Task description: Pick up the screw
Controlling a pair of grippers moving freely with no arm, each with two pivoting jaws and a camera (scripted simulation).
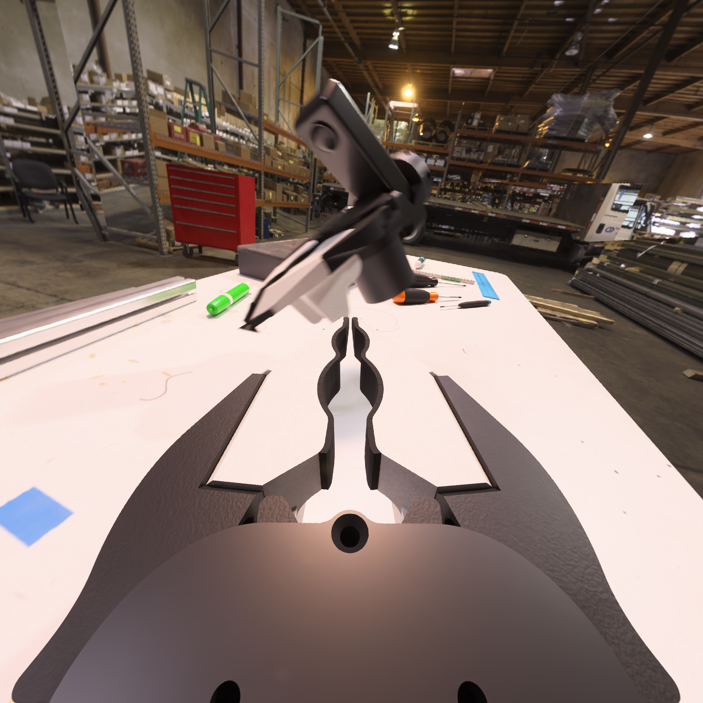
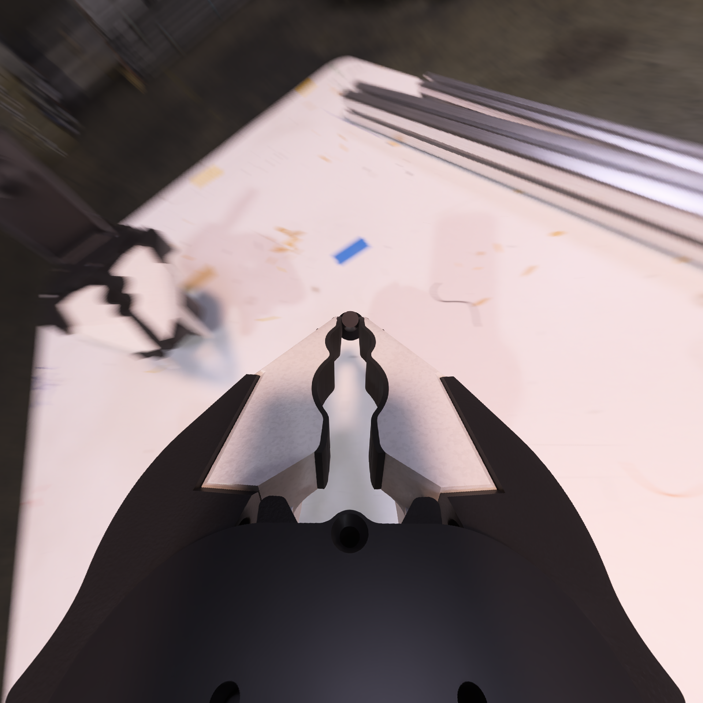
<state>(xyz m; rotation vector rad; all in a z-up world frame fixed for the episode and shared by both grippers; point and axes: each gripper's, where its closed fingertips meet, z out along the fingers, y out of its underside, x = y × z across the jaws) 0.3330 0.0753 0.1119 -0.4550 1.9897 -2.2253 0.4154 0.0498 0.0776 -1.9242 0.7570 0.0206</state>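
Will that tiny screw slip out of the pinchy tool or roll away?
The screw looks small, round and hard, so it probably stays stiff but could slip. Only the right tool's very tips pinch it. If dropped on the flat white table, it would likely roll.

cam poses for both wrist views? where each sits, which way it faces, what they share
Left wrist view: sits on the left gripper, low over the white table, facing along it toward warehouse shelving; own jaws nearly shut on nothing; the right gripper tilts down ahead, by a green marker.
Right wrist view: sits on the right gripper, angled steeply down at the table; own fingertips pinch the screw; the left gripper shows blurred at left.
Shared: the table, blue tape patch, metal rails, each other's gripper.
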